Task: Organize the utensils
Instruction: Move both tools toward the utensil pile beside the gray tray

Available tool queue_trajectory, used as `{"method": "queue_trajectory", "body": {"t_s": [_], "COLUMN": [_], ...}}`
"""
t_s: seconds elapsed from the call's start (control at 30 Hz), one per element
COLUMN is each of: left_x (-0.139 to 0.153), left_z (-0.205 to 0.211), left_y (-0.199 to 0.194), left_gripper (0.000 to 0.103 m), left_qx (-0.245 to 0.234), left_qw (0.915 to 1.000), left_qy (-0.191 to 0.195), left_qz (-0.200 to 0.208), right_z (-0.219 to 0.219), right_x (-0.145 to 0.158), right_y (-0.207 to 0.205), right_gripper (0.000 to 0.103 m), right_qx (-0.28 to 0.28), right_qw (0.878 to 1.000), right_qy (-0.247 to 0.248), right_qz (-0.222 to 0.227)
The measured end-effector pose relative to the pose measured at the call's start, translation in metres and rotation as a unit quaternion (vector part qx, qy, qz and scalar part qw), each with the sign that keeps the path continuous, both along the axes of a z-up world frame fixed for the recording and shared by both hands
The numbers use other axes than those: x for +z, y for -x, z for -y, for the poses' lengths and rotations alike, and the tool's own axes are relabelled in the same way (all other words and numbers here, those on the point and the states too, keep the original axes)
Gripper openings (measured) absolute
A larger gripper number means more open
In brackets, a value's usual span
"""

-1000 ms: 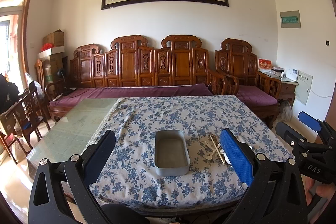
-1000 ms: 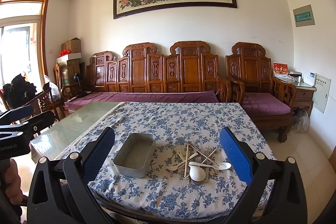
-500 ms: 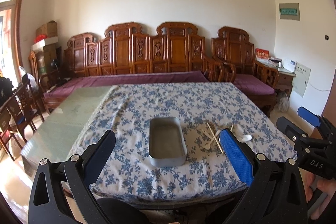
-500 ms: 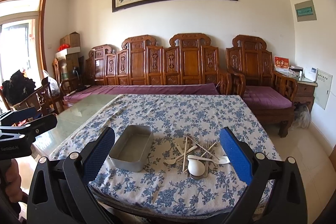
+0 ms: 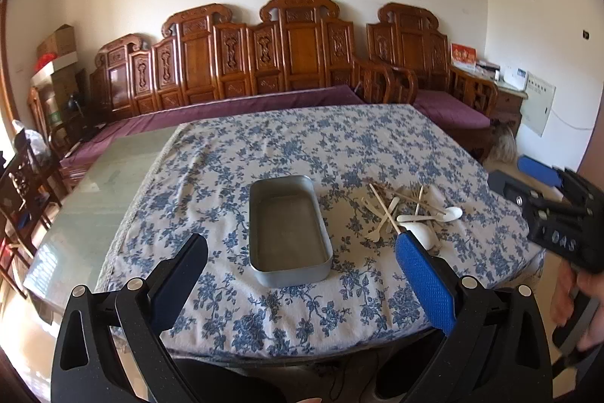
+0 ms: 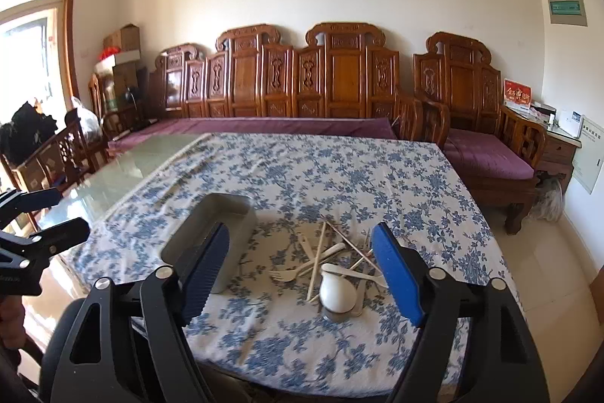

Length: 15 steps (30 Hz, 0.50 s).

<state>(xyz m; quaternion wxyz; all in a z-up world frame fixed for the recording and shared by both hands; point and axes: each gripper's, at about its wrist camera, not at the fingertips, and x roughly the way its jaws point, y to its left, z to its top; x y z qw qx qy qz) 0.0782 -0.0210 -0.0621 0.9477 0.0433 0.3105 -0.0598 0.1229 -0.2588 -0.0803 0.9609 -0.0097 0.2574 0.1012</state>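
An empty grey metal tin [image 5: 288, 233] lies on the floral tablecloth, near the front edge. To its right is a heap of utensils [image 5: 404, 210]: wooden chopsticks, white plastic forks and spoons, and a white ceramic spoon. My left gripper [image 5: 300, 242] hovers open in front of the tin and holds nothing. In the right wrist view, my right gripper [image 6: 300, 231] hangs over the near side of the utensil heap [image 6: 332, 259]. Its jaws are closing and nothing is pressed between them. Its left finger hides part of the tin [image 6: 230, 201]. The ceramic spoon [image 6: 336, 291] lies nearest.
The tablecloth [image 5: 302, 146] covers the right part of a glass-topped table [image 5: 94, 199]. A carved wooden bench [image 5: 264, 63] with purple cushions runs behind it. Wooden chairs [image 6: 68, 153] stand at the left. An armchair [image 6: 483, 138] and a side cabinet stand at the right.
Both grippers have come forward and down towards the table, so the tin and utensils look larger. The right gripper's jaws have narrowed. Nothing on the table has moved.
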Motion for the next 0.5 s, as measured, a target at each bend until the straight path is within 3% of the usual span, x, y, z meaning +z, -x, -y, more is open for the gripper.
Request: {"method": "queue_trajectory", "body": {"t_s": [0.13, 0.37, 0.5], "left_x": [-0.011, -0.028, -0.04], "left_z": [0.002, 0.012, 0.022], "left_y": [-0.022, -0.055, -0.072], "left_gripper": [0.097, 0.097, 0.097], "left_qx": [-0.01, -0.028, -0.046], "left_qw": [0.9998, 0.9989, 0.9978], "left_qy": [0.0, 0.007, 0.016], "left_qz": [-0.018, -0.036, -0.045], "right_z": [0.009, 0.029, 0.042], "right_x": [-0.01, -0.035, -0.053], "right_y": [-0.027, -0.063, -0.085], "right_gripper": [0.06, 0.048, 0.046], "right_qx": [0.008, 0.004, 0.008], "right_qw": [1.0, 0.998, 0.996], "right_qy": [0.004, 0.021, 0.026], "right_qz": [-0.025, -0.062, -0.088]}}
